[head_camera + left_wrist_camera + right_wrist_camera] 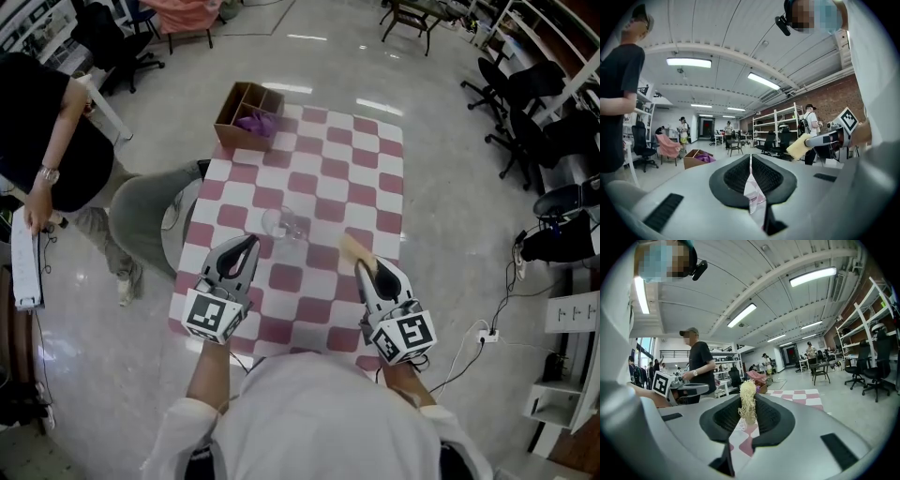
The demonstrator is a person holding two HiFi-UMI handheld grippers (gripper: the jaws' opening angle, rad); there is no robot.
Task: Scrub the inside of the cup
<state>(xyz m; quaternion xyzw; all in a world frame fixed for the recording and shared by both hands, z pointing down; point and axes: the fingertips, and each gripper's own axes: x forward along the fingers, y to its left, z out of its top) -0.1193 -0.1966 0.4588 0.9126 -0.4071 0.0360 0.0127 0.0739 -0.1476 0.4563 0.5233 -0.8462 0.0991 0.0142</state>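
Clear glass cup (285,225) sits near the middle of the red-and-white checked table (367,171), just beyond your left gripper (249,244), whose jaws are clenched on nothing. Your right gripper (368,266) grasps a yellow fibrous scrubber (352,247), slightly farther away.

Lighting: bright, even, from ceiling strip lights (689,62). Glare: white streaks on polished floor (307,37). Shadows: faint. Gripper views: fisheye bending, black corners; left gripper (750,161) shell near lens soft.
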